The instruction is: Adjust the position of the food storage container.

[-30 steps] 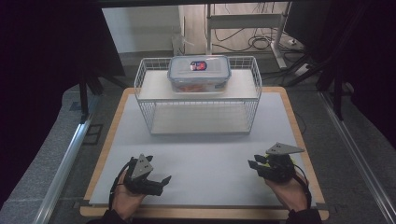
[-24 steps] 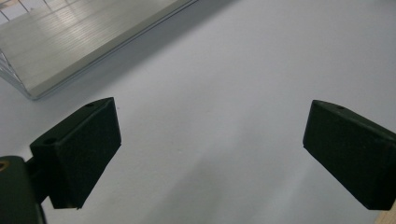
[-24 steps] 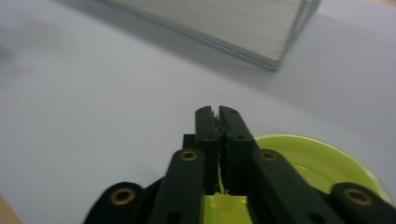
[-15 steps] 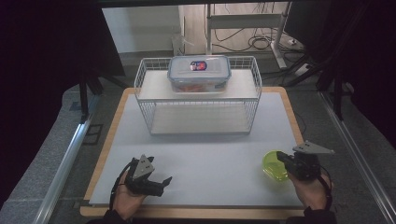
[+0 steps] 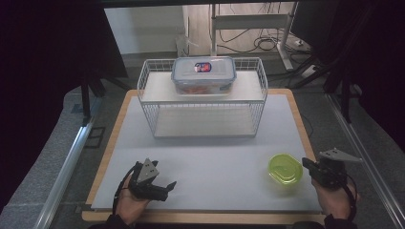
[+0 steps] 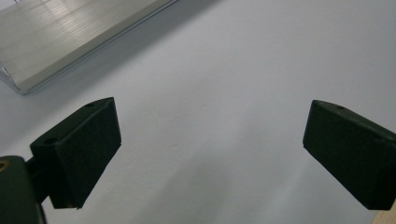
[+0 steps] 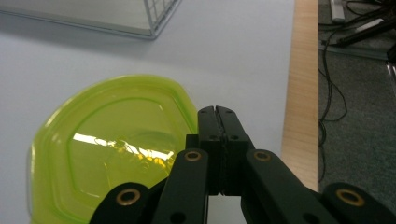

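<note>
Bench (image 5: 200, 157), white mat; wire rack (image 5: 203, 100) at the back. Green plastic lid (image 5: 285, 168) lies flat near the right edge: light, thin, slippery, best pinched at the rim. Right claw (image 5: 308, 166) clenched empty beside it, jaws just closed; earlier it covered the lid. Left claw (image 5: 168, 186) released.
</note>
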`<act>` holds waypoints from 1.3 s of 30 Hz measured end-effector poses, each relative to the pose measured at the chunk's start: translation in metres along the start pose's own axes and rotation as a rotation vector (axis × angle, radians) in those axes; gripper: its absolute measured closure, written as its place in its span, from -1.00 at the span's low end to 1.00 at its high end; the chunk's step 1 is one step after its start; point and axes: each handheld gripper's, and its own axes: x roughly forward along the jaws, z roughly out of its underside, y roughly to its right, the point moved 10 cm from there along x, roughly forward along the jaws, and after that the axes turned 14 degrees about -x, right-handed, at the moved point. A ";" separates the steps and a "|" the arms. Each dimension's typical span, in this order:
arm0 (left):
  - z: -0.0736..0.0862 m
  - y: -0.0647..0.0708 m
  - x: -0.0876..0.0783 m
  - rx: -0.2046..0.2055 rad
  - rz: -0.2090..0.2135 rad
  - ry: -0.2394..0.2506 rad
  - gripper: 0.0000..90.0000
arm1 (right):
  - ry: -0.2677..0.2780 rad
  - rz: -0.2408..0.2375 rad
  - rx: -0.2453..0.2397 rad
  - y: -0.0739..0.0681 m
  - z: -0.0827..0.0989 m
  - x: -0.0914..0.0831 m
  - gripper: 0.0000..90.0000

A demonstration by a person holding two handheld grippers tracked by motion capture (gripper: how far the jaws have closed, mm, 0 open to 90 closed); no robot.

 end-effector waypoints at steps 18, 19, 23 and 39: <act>0.003 0.003 0.003 0.014 0.002 -0.022 -0.91 | -0.098 -0.033 0.026 -0.003 0.021 0.011 1.00; 0.003 0.003 0.003 0.014 0.002 -0.022 -0.91 | -0.100 -0.034 0.026 -0.004 0.021 0.012 1.00; 0.003 0.003 0.003 0.015 0.001 -0.023 -0.91 | -0.109 -0.055 0.021 -0.009 0.022 0.016 1.00; 0.002 0.003 0.003 0.019 -0.003 -0.022 -0.91 | -0.139 -0.134 -0.014 -0.035 0.018 0.033 0.99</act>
